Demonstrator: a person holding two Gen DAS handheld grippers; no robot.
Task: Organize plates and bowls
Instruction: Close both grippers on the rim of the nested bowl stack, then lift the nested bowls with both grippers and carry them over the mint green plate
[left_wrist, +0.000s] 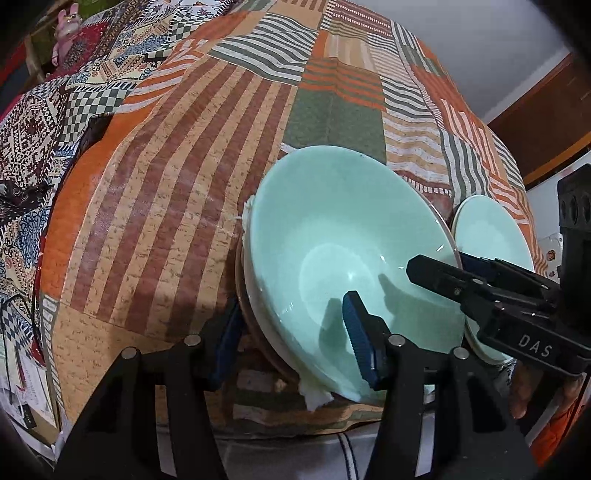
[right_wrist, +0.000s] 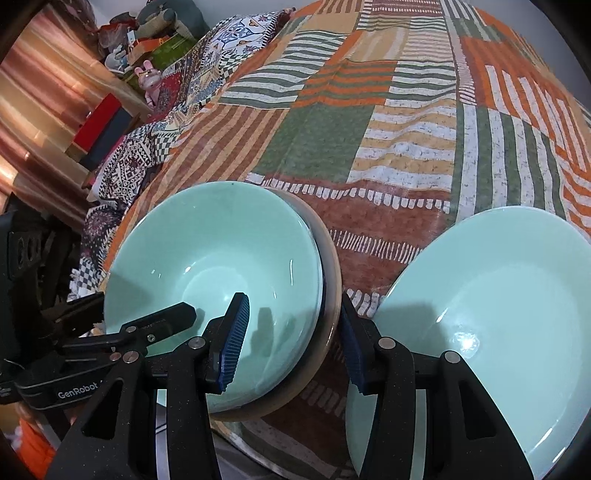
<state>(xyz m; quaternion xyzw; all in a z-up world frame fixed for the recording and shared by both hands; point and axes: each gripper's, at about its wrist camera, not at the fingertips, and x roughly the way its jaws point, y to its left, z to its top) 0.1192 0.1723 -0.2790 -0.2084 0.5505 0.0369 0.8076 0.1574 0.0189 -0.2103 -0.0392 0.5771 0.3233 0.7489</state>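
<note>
A pale green bowl (left_wrist: 332, 221) (right_wrist: 207, 236) tops a nested stack, with a brown-rimmed bowl (right_wrist: 332, 258) under it, on the patchwork bed cover (left_wrist: 184, 184). My left gripper (left_wrist: 291, 301) straddles the stack's left wall, one finger inside the green bowl and the other outside, shut on it. On the opposite wall my right gripper (right_wrist: 293, 297) grips the same way, its outer finger against the brown rim. A second pale green bowl (left_wrist: 491, 229) (right_wrist: 498, 295) lies just to the right of the stack.
White padding (left_wrist: 314, 397) pokes out under the stack near the bed's front edge. A pink toy (right_wrist: 147, 79) and boxes sit at the far left, by a copper curtain (right_wrist: 37, 92). A wooden door (left_wrist: 546, 118) stands at the right. Bare cover stretches behind the bowls.
</note>
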